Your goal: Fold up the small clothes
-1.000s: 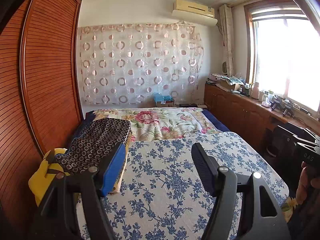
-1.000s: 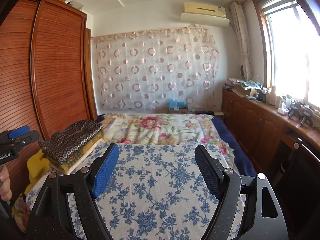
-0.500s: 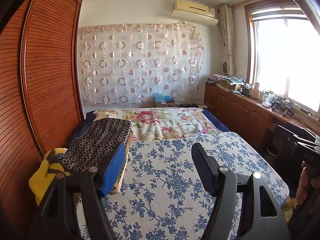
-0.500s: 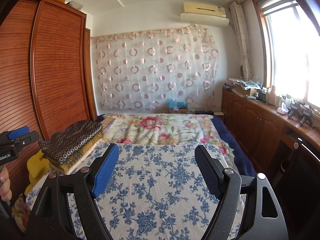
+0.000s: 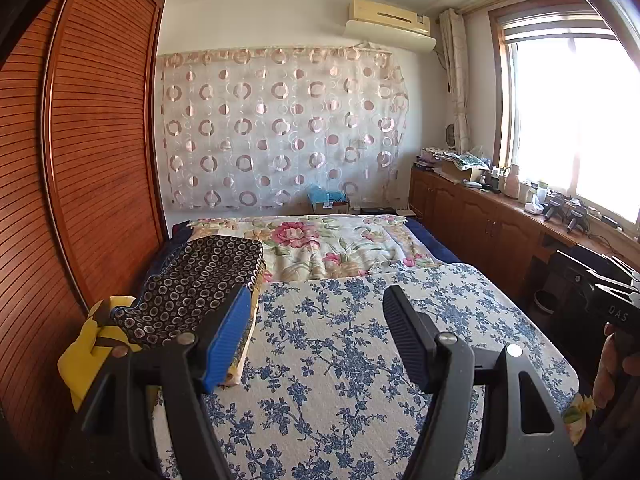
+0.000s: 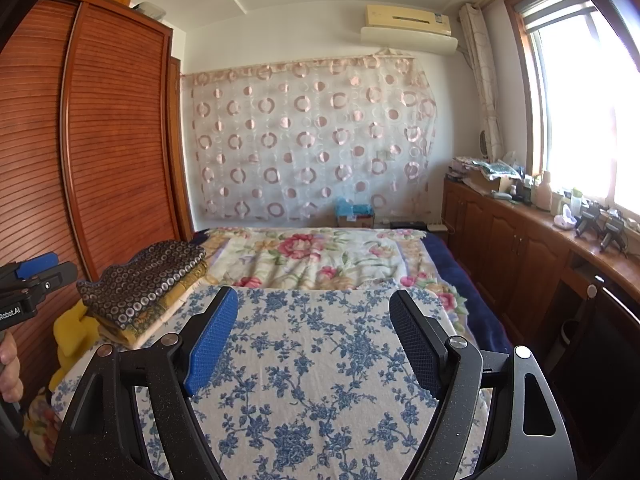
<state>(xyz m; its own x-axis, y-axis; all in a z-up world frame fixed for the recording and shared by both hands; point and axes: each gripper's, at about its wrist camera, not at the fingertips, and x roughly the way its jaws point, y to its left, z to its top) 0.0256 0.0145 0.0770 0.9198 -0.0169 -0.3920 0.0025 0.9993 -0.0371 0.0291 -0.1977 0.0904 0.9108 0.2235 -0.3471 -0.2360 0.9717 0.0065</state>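
Lying left of open left claw (image 5: 316, 334): folded clothes (image 5: 196, 284); apart.

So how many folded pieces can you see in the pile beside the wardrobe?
3 visible: the dark circle-print piece on top, a mustard patterned one under it, a cream one at the bottom. The yellow item beside them looks unfolded. More may be hidden.

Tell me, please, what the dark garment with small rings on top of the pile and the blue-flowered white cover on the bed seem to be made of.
The dark ring-patterned garment looks like thin, smooth woven or knitted cloth: it lies flat, folded, with soft edges; the fibre cannot be told. The blue-flowered white bed cover looks like matte quilted cotton, judging by faint stitched texture and no shine.
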